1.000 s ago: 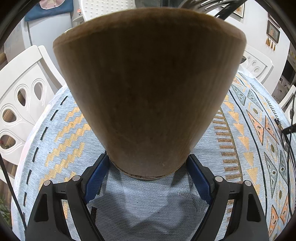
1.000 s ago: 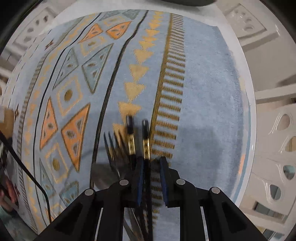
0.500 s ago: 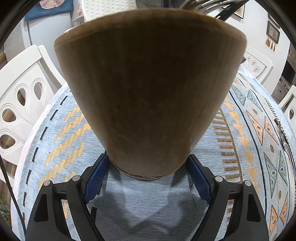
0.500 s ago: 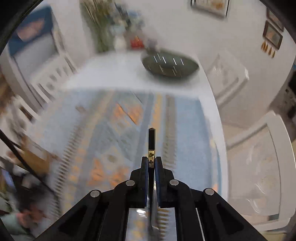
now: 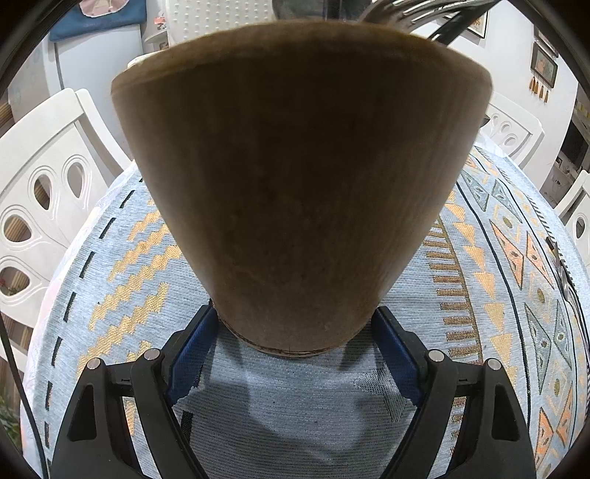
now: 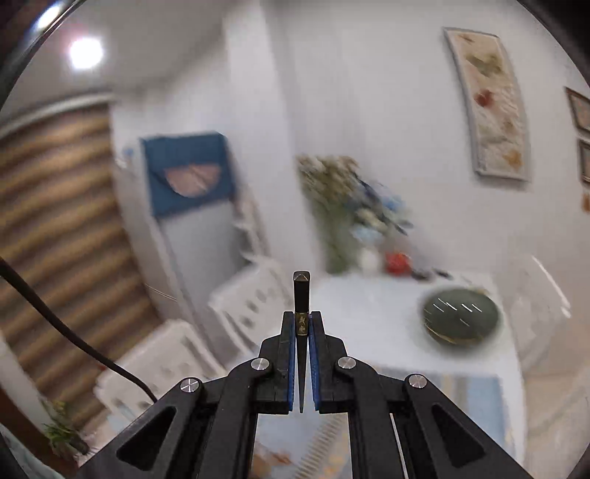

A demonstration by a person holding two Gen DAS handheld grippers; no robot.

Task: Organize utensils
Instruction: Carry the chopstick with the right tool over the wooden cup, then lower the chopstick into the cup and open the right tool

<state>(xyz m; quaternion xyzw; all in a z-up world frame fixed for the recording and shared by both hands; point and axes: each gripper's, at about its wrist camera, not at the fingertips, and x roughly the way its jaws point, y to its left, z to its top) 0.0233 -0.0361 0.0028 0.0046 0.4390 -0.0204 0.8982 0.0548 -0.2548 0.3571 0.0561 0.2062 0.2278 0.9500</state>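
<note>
The right gripper [image 6: 301, 353] pinches one utensil [image 6: 301, 294] between its blue pads, the jaws pressed tight on the thin handle. Only the dark handle end shows; it sticks out straight ahead past the fingertips, so the long axis of the utensil lies along the line of the gripper. The working end goes back under the gripper and I cannot see which kind it is. This gripper is up in the air, looking toward the far wall and a dark bowl [image 6: 461, 317] at the far end of the table; the room around it is blurred.

The left gripper [image 5: 295, 324] holds the wooden cup [image 5: 298, 177] at its narrow foot, one pad on each side, jaws spread as wide as the foot. The cup stands upright on the patterned tablecloth [image 5: 121, 280], near the front edge of the table, with its wide mouth up. Over its far rim the tines of a fork [image 5: 391, 9] already show, so it is partly filled.

I judge that the coming move turns on this: the cup is not in the right view at all, so it lies below and to the left of the held utensil. The right hand must turn the handle from nearly level to upright over the mouth of the cup. One more utensil [image 5: 564, 272] lies on the cloth near the right edge.
</note>
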